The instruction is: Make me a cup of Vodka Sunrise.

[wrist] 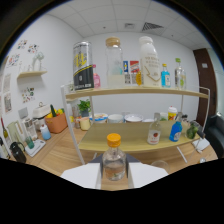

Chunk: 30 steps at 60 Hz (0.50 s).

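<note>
A small clear bottle (114, 160) with an orange-yellow cap stands upright between my fingers, and my gripper (114, 172) is shut on its body. The white fingers (82, 175) press on it from both sides, and its base is hidden below them. Beyond the bottle is a two-level wooden shelf (135, 91). The lower board (127, 134) carries a small red-labelled bottle (154, 134), a blue bottle (175, 131) and a green bottle (192, 131). The rim of a clear glass (160, 164) shows just ahead of the right finger.
The top board holds a black and silver can (83, 65), a clear jar with a wooden lid (114, 63), a white bottle (148, 62) and several small bottles. White bowls (116, 118) stand behind the shelf. An orange pot (56, 121) sits left on the wooden table.
</note>
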Each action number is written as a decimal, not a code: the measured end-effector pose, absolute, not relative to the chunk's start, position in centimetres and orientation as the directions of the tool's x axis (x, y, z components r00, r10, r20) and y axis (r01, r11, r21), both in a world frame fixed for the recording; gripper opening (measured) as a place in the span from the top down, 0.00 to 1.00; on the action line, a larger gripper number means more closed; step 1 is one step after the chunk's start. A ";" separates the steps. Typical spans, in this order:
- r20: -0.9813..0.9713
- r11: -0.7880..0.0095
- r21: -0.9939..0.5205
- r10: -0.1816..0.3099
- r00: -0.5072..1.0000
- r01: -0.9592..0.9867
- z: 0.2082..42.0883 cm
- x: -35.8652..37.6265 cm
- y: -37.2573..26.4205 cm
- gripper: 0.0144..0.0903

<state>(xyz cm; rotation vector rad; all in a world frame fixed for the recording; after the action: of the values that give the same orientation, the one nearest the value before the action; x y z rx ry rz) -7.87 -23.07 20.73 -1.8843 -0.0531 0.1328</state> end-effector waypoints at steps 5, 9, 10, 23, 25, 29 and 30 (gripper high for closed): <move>-0.086 -0.344 -0.938 0.098 0.991 -0.047 18.3 -8.1 -24.6 0.73; -0.082 -0.359 -0.932 0.094 0.992 -0.043 16.2 -8.3 -24.7 0.73; -0.082 -0.363 -0.931 0.092 0.992 -0.044 15.7 -8.3 -24.7 0.73; -0.082 -0.415 -0.908 0.053 0.995 -0.053 9.9 -8.2 -21.7 0.73; -0.082 -0.424 -0.904 0.044 0.996 -0.056 9.0 -8.2 -21.2 0.73; -0.073 -0.446 -0.893 0.034 0.997 -0.050 7.3 -8.1 -20.3 0.73; -0.070 -0.452 -0.891 0.032 0.997 -0.048 6.9 -8.1 -20.2 0.73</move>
<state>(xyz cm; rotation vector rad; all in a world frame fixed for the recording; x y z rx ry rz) -8.10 -20.19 6.86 -2.0376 0.0110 0.0916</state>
